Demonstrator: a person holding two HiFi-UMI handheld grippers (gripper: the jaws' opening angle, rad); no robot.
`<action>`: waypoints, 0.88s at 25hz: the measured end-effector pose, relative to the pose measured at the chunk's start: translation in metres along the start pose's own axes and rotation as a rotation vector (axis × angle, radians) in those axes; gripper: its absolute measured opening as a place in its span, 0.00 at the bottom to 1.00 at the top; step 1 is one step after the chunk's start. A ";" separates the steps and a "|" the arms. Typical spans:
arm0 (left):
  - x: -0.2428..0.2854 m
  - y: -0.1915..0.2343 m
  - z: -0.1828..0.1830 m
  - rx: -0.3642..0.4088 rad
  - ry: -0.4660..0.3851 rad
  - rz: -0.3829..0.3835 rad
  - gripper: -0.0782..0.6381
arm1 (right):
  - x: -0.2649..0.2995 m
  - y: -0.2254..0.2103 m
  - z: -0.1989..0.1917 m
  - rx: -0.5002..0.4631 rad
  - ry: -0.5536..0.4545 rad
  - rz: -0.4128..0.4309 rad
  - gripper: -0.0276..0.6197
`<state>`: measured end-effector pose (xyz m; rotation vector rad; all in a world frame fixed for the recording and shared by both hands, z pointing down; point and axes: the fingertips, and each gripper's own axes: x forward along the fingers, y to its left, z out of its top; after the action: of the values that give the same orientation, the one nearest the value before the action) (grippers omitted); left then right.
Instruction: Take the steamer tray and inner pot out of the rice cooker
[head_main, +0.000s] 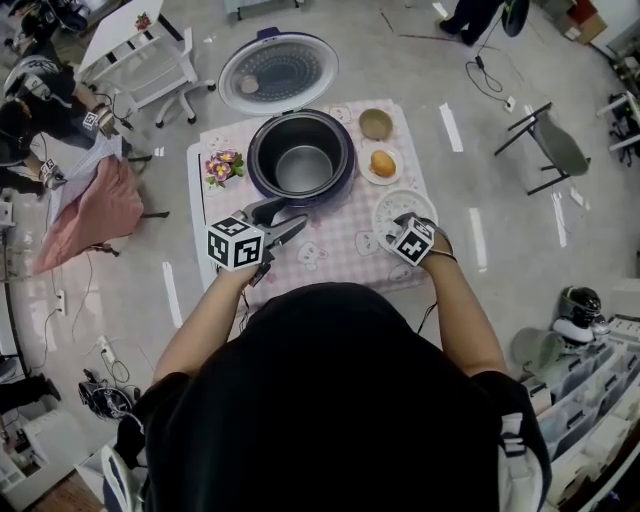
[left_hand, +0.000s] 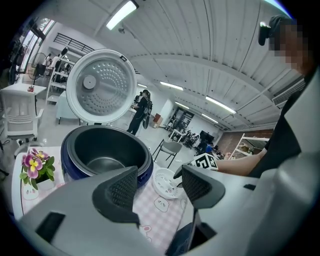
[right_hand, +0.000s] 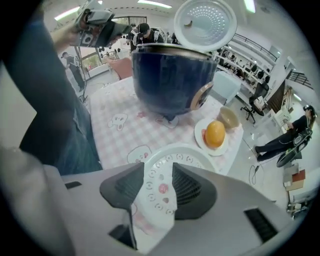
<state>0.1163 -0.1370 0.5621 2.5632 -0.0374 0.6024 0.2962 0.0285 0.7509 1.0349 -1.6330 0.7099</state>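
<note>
The dark blue rice cooker (head_main: 300, 160) stands open on the pink checked tablecloth, its lid (head_main: 278, 72) tipped back. The grey inner pot (left_hand: 102, 150) sits inside it and looks empty. The white perforated steamer tray (right_hand: 185, 155) lies flat on the cloth to the cooker's right. My right gripper (right_hand: 159, 187) hangs above the tray and points steeply down, open; the tray shows through the gap, and the pads are clear of it. My left gripper (left_hand: 160, 192) is open and empty at the cooker's near left side, aimed past the pot rim.
An orange on a small plate (head_main: 382, 163) and a tan bowl (head_main: 376, 124) sit right of the cooker, beyond the tray. A small flower pot (head_main: 222, 167) stands at its left. The table is small, with edges close on all sides. A chair (head_main: 545, 145) stands on the floor at right.
</note>
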 end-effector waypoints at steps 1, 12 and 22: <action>-0.001 0.000 0.001 0.002 -0.003 0.001 0.51 | -0.008 -0.007 0.008 0.008 -0.023 -0.017 0.34; -0.016 0.006 0.007 -0.001 -0.041 0.032 0.51 | -0.107 -0.066 0.085 0.123 -0.347 -0.200 0.40; -0.027 0.013 0.010 -0.008 -0.073 0.068 0.51 | -0.178 -0.091 0.143 0.275 -0.664 -0.240 0.42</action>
<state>0.0941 -0.1556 0.5485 2.5841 -0.1518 0.5330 0.3311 -0.0842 0.5347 1.7693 -1.9439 0.4554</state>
